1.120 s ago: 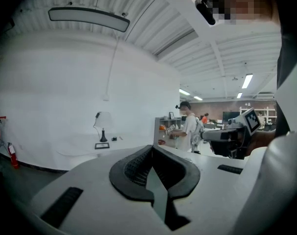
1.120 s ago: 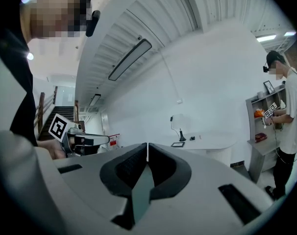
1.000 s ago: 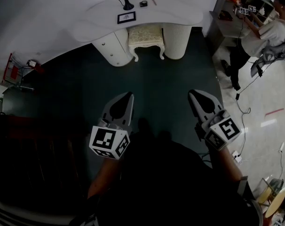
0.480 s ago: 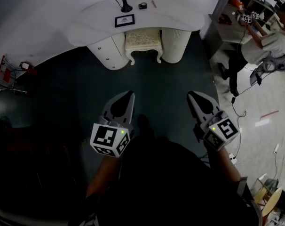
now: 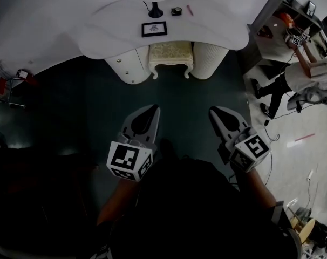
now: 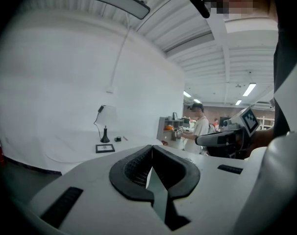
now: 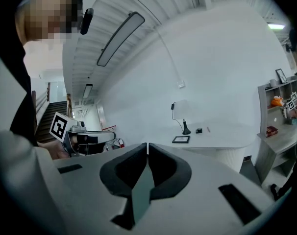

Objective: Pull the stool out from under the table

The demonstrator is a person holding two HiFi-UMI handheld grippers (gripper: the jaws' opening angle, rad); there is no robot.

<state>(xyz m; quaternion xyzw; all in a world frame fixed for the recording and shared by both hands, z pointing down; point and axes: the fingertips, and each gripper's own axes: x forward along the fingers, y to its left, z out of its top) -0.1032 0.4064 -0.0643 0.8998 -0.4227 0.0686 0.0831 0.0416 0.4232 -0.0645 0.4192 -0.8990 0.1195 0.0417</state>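
1. The stool (image 5: 171,56) sits tucked into the knee gap under the white tabletop (image 5: 109,28). The back of its cream seat is under the edge and its front legs stand on the dark floor (image 5: 179,93). It has not been pulled out.
2. Flanking the stool, seen from the front, are a drawer pedestal (image 5: 128,69) on the left and a ribbed pedestal (image 5: 211,58) on the right. Both stand close beside it.
3. Just behind the stool on the tabletop lies a framed picture (image 5: 154,29). Further back are a lamp base (image 5: 155,11), a small dark object (image 5: 176,11) and a pink pen (image 5: 190,9).
4. In front of the stool is a bare stretch of floor, then the person's two tools, both well apart from the stool. The left tool (image 5: 152,109) is clenched with its jaws pressed together on nothing. The right tool (image 5: 215,111) is the same, closed and empty, and both point toward the stool.
5. I judge this as the approach step: nothing has been reached or gripped.
6. The next move calls for closing the gap to the stool and spreading the jaws. The tools can then take the seat's front rim or legs and draw the stool straight back, clear of both pedestals.
7. Far off to the stool's right, another person (image 5: 309,74) works at a shelf unit, uninvolved.
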